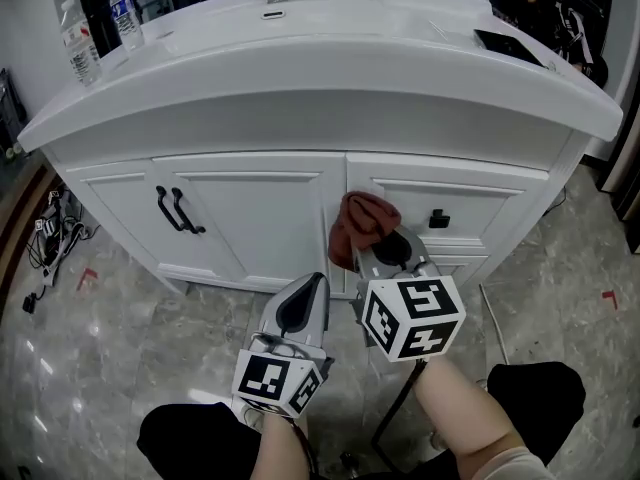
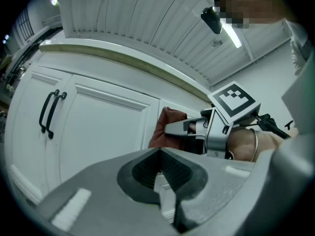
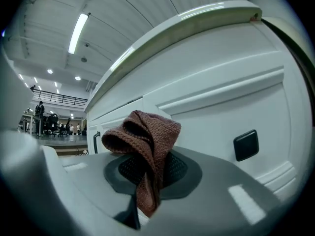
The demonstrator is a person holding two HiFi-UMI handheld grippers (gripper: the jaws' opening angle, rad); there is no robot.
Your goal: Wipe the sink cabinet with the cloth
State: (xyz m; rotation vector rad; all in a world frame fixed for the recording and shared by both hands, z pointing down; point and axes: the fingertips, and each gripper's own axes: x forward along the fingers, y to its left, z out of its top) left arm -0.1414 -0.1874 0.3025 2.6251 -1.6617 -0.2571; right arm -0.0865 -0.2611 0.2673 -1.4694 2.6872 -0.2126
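Right gripper (image 3: pixel 146 176) pinches cloth (image 3: pixel 145 132) mid-fold; soft, light, floppy, so probably bunches on cabinet (image 1: pixel 255 218). Left gripper (image 2: pixel 160 168) closed, empty.

Bright, even overhead strip light (image 3: pixel 78 32); gripper views fisheye-warped, dark vignetted corners; floor (image 1: pixel 80 368) glare.

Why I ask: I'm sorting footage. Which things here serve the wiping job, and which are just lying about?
In the job: cloth, right hand-held gripper shut on it, sink cabinet.
Lying about: two bottles, floor cables, left hand-held gripper, shut and empty.
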